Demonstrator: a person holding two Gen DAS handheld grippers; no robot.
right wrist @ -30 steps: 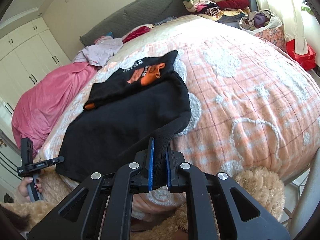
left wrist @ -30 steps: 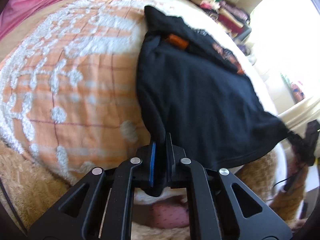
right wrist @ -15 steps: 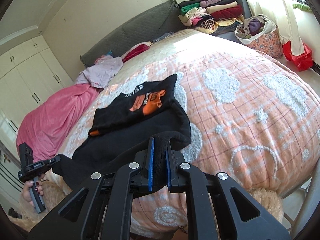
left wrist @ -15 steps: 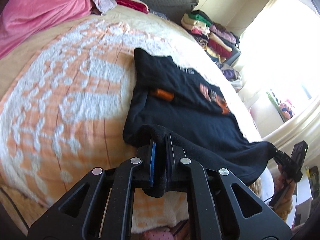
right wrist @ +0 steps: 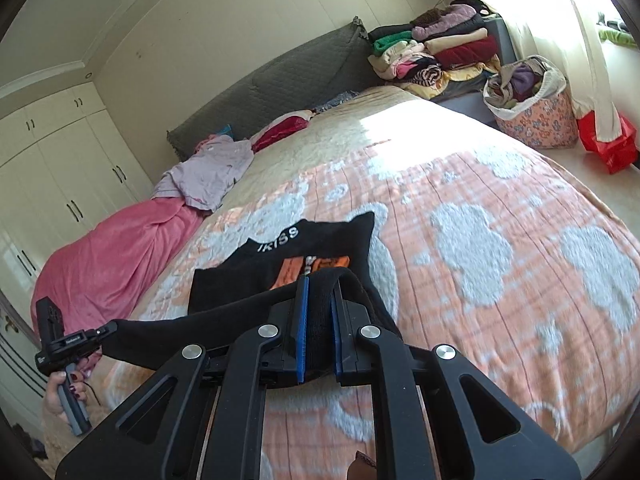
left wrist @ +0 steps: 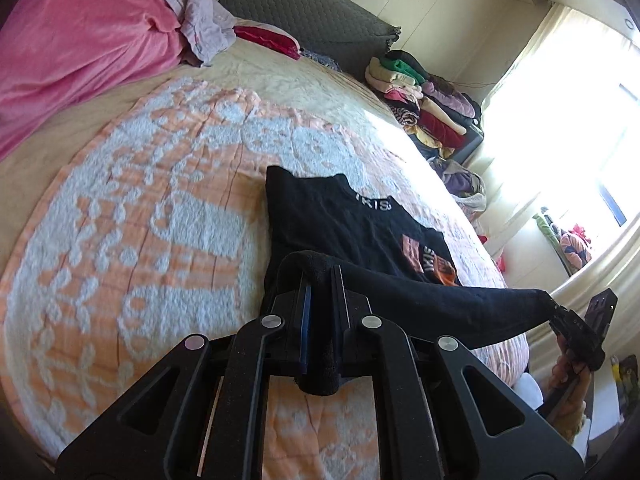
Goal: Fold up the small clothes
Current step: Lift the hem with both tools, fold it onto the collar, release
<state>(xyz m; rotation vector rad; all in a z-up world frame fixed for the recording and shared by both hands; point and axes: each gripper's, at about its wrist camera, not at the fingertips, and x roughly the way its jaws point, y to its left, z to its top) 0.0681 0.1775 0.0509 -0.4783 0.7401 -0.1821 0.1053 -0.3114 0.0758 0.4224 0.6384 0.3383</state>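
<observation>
Nearest: our left gripper (left wrist: 320, 280) clamped on one hem corner of black T-shirt (left wrist: 340, 224), our right gripper (right wrist: 318, 292) pinching other corner (right wrist: 320, 320); both jaws narrow, cloth bunched between pads. Hem edge hangs stretched between us, above orange bedspread (right wrist: 500, 280). Beyond: shirt's upper half flat on bed, lettering and orange print (right wrist: 308, 270) up. We judge fold in progress: keep hem taut, both corners level, carry over toward collar, lay down square before releasing.

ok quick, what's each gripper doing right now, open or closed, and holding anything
Left gripper: closed on one bottom corner of the black printed t-shirt.
Right gripper: closed on the t-shirt's other bottom corner.
</observation>
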